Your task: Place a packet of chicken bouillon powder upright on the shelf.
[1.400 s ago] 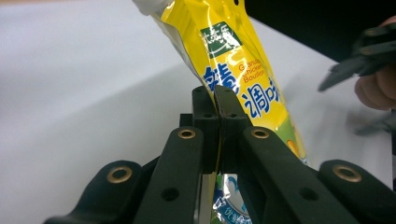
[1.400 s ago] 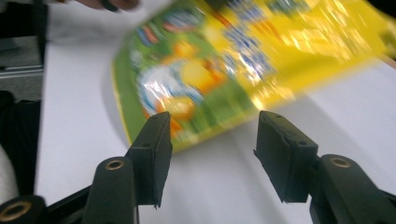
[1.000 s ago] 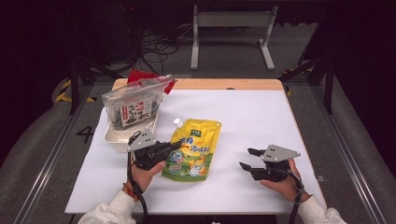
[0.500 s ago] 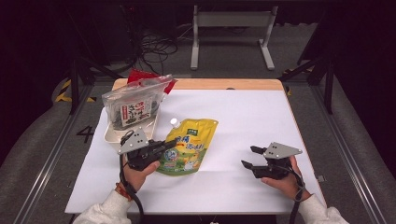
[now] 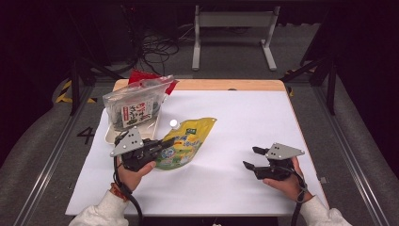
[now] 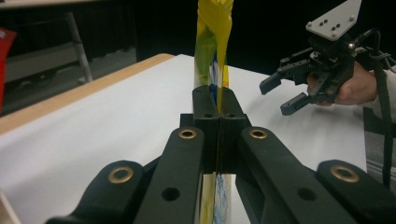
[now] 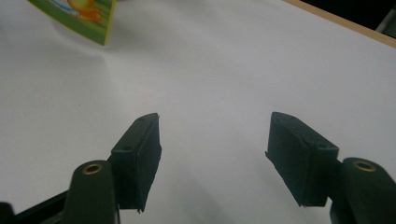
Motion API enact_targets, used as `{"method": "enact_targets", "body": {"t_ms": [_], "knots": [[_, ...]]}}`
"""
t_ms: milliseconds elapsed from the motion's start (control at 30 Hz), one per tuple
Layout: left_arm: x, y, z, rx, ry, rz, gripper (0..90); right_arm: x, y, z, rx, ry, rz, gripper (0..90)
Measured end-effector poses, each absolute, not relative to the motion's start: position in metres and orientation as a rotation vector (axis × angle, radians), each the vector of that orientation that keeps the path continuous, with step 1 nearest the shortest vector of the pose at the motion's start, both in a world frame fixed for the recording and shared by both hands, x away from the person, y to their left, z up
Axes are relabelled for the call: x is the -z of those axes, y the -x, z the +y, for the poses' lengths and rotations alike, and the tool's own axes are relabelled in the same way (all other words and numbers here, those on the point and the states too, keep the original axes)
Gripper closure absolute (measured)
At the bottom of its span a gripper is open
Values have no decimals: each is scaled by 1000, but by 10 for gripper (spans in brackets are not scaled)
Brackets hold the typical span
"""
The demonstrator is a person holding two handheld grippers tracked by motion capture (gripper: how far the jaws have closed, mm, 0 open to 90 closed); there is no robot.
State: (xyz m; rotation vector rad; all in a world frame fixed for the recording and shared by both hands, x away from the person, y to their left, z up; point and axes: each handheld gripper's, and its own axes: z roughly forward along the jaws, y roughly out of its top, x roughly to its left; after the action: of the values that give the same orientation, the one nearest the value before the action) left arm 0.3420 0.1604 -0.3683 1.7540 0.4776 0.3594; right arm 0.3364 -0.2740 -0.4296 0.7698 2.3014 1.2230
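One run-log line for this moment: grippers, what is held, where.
left gripper: shut on yellow pouch, lifting its edge | right gripper: open, nothing held, over white table | seaweed bag: on tray, untouched

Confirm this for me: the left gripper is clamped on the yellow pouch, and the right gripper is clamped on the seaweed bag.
One part is wrong. The right gripper holds nothing: the right gripper view shows its jaws open over the bare white table. The seaweed bag lies in the tray at the far left, seen in the high view. The left gripper is indeed clamped on the yellow pouch.
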Motion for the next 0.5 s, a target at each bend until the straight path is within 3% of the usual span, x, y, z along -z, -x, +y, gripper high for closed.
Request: {"method": "enact_targets", "body": {"t_ms": [500], "knots": [[335,-351,223,-479,-1645,483,895,434,-335,-274,-1221,-795,2306,334]]}}
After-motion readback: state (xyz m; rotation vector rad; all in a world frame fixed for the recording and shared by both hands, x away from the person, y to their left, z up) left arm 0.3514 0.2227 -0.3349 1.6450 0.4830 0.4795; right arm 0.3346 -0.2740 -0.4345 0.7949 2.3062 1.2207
